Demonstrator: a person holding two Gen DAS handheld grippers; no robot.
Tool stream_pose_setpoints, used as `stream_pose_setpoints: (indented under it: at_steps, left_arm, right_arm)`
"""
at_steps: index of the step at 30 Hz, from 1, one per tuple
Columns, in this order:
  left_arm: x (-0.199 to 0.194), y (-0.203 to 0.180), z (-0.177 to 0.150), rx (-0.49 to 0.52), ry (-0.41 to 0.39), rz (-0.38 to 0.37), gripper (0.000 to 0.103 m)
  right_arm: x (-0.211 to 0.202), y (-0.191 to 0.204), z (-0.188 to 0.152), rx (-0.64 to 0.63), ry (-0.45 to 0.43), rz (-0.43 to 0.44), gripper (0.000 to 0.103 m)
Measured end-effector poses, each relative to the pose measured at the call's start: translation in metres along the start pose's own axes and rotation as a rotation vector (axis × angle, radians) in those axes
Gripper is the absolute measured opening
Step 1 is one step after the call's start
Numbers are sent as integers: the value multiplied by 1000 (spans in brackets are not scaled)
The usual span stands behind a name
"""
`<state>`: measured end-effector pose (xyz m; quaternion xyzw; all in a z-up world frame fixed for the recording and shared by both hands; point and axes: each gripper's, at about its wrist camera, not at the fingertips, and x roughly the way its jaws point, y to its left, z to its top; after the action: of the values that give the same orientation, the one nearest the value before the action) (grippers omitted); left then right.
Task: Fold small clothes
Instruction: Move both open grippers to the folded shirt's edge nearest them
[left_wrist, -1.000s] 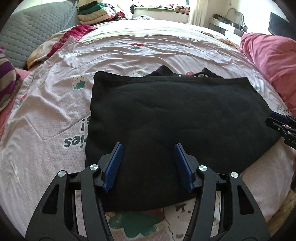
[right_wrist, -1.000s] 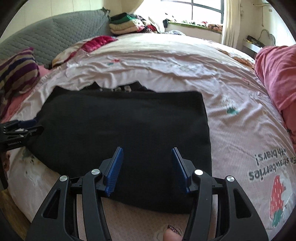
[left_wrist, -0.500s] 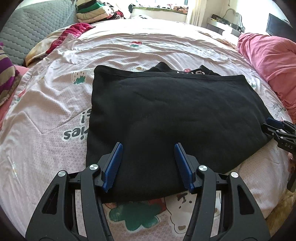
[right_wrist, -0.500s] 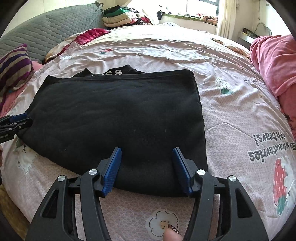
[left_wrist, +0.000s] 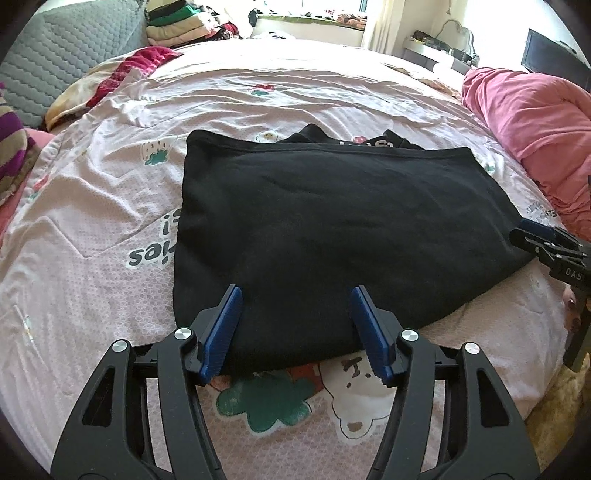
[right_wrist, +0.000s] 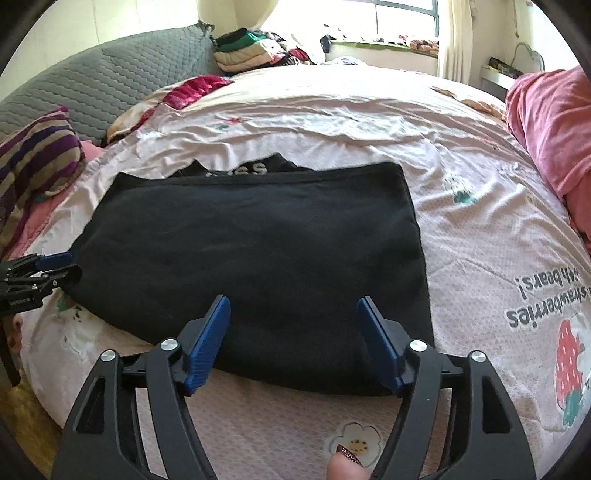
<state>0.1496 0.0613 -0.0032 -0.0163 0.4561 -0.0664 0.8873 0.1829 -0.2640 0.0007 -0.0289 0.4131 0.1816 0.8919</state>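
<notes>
A folded black garment (left_wrist: 332, 229) is being left flat on the bed (left_wrist: 92, 229). Left gripper (left_wrist: 297, 328) & right gripper (right_wrist: 293, 339) are being held over its near edge, jaws wide, just opened further, nothing gripped.

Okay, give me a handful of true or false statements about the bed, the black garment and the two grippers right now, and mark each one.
1. The black garment lies folded flat on the pink bedsheet. True.
2. The left gripper is clamped on the garment. False: its jaws stand apart above the near edge.
3. The right gripper has nothing pinched in it. True: its jaws have just been opening.
4. A stack of folded clothes sits at the far end of the bed. True.
5. The pink blanket covers the garment. False: it lies apart, to the side.
</notes>
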Motion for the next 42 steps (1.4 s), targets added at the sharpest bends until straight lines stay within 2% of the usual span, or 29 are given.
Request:
stream_pose_setpoints:
  at_steps: [1,4,8,10,12,14,19,32,42]
  left_arm:
    - [-2,1,0,-3,-3,-2,55]
    - [-5,4,1,-14,-10,-12,63]
    - [-11,10,4,-28,-30,-10,71]
    - [-13,15,5,-41,-37,5,83]
    - [-14,20,7,-53,-40,11,85]
    - [-16,25,9,-63,-49,24,93]
    - [-16,35,13,-88,-55,50,93]
    - [-11,55,26,-146,-58,113,93]
    - [-2,66,41,-179,-59,155,93]
  right_arm:
    - [-1,3,2,-5,-6,5,71]
    - [-3,10,6,-7,-22,19,86]
    - [-5,24,13,-22,-46,50,87]
    - [-7,30,15,-32,-62,56,92]
    - [-8,37,17,-53,-79,67,92]
    - [-10,45,19,-79,-97,70,93]
    - [-10,71,18,-168,-121,62,93]
    - [-1,129,11,-304,-124,110,93]
    - [15,162,7,-354,-95,149,93]
